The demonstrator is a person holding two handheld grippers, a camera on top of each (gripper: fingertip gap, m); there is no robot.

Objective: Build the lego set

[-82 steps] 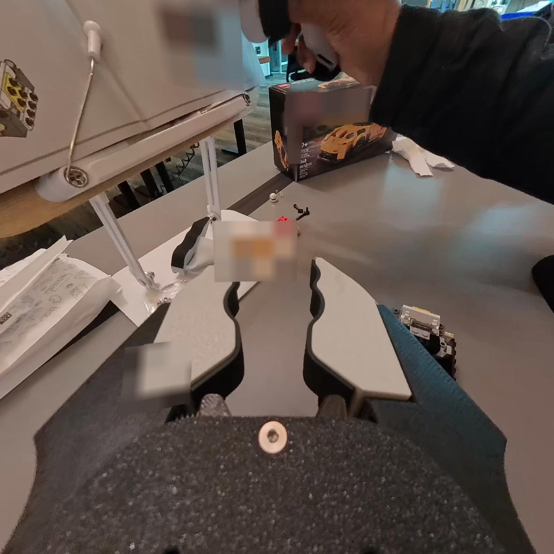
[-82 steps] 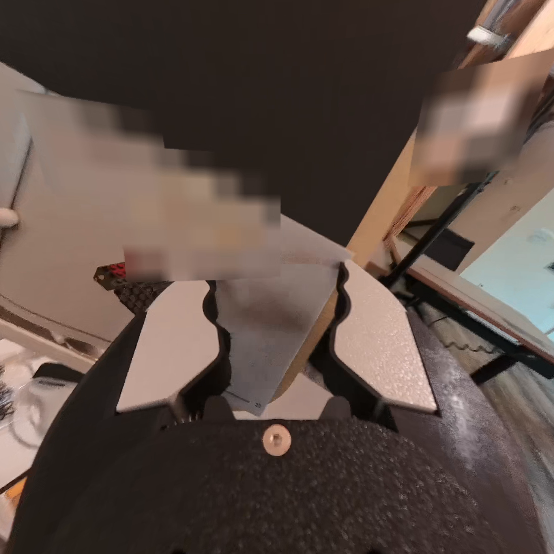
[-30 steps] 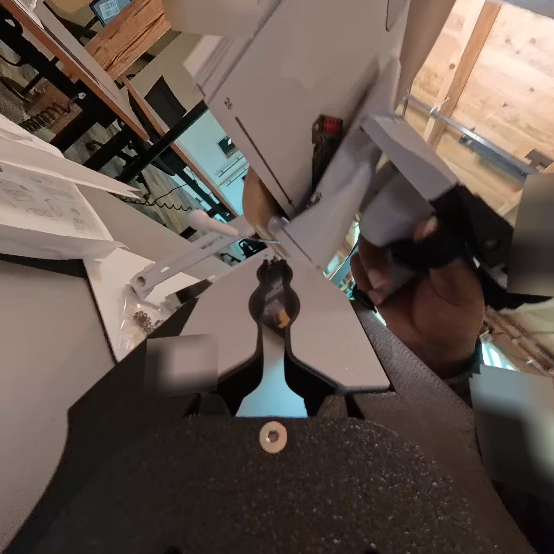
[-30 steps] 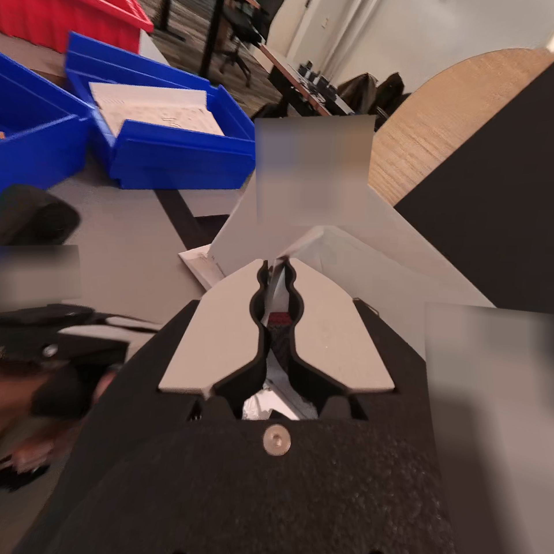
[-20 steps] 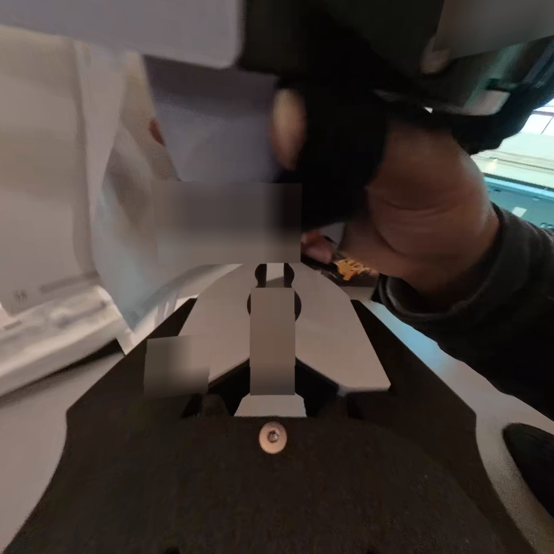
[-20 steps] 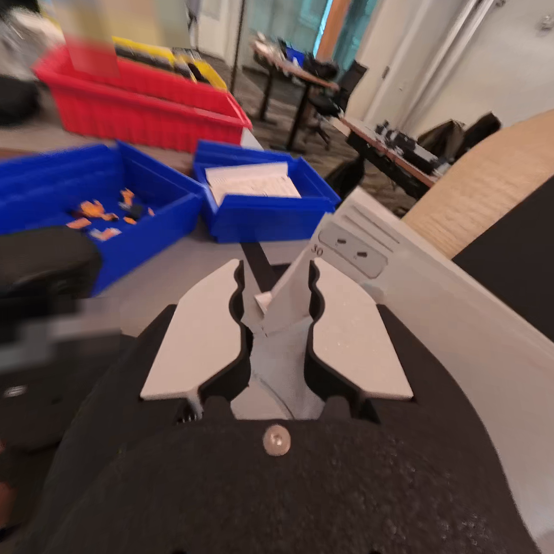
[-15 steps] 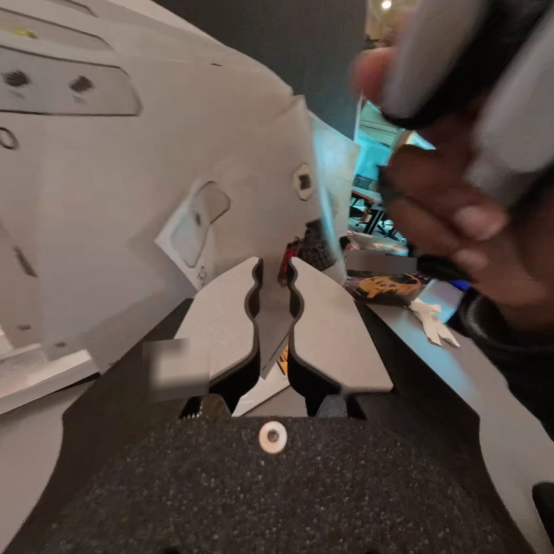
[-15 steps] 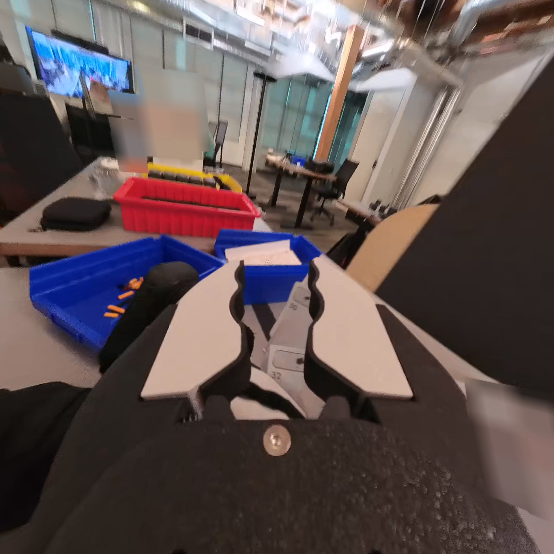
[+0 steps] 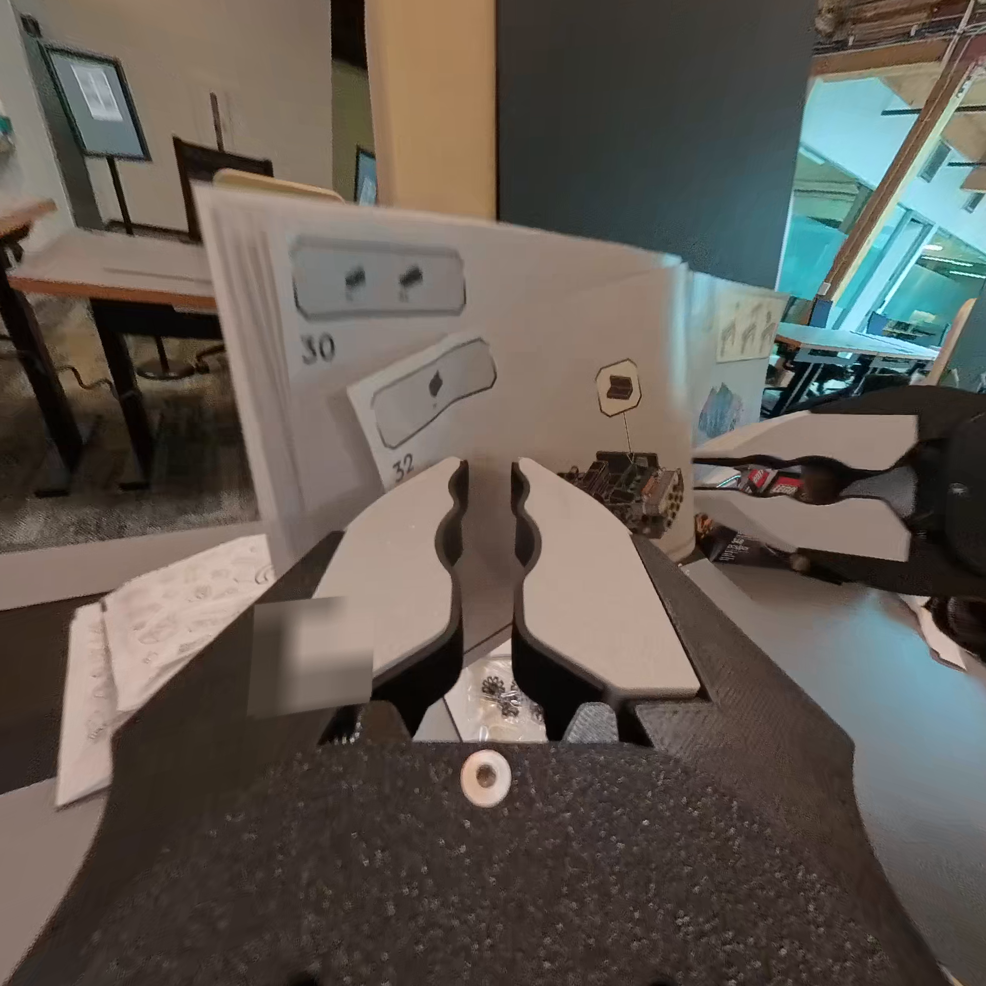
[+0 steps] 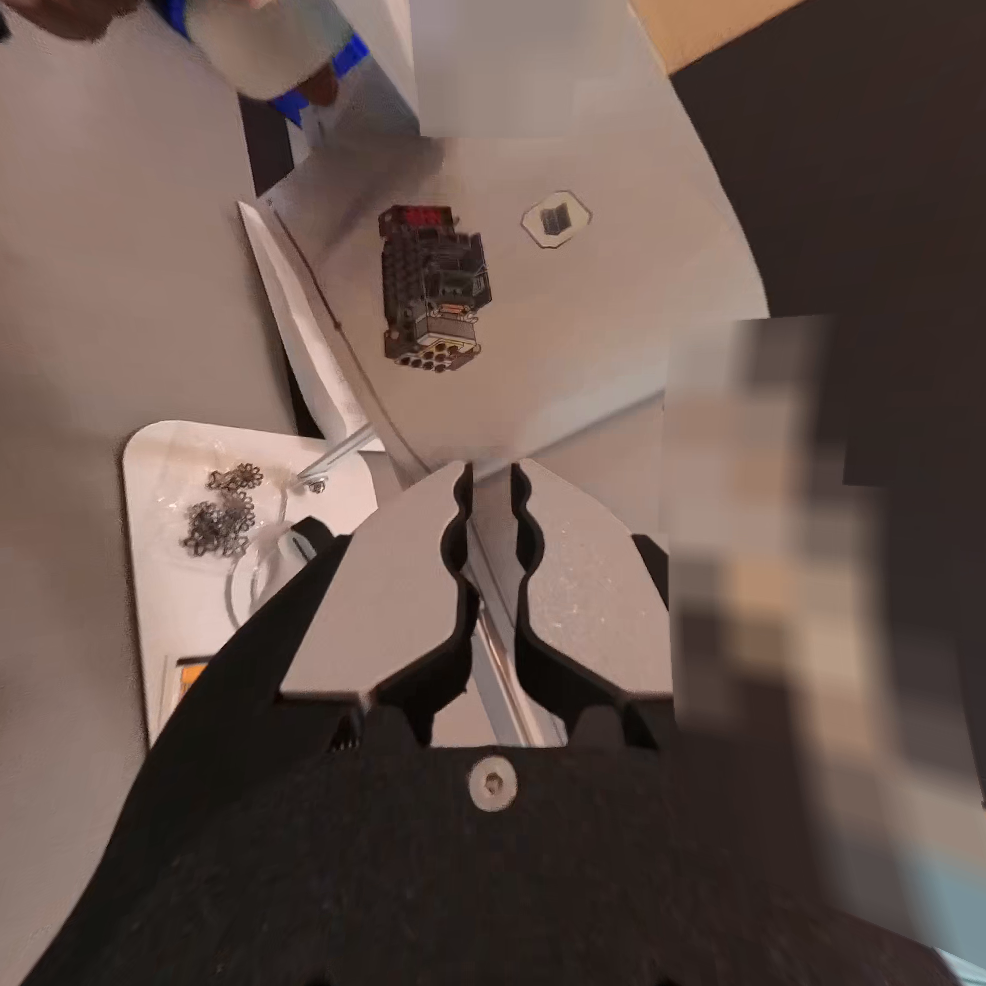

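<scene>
White instruction booklet (image 9: 533, 341) stands open on the bench (image 9: 800, 667); left tongs (image 9: 489, 469) and right tongs (image 10: 491, 469) both slightly parted, gripping nothing. Step looks like reading the page; next, pick the pictured piece.

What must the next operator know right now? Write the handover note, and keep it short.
Left gripper: slightly open, empty, pointing at the white instruction booklet, which stands upright.
Right gripper: slightly open, empty, also facing the booklet's open page.
Parts: a clear plastic bag of small black pieces lies on the white base under the booklet. The black set box is on the grey table, behind the right gripper.
Done: booklet open at a mid-build step.
Left: the model itself is out of view. Find it, then pick the pieces this page calls for.
</scene>
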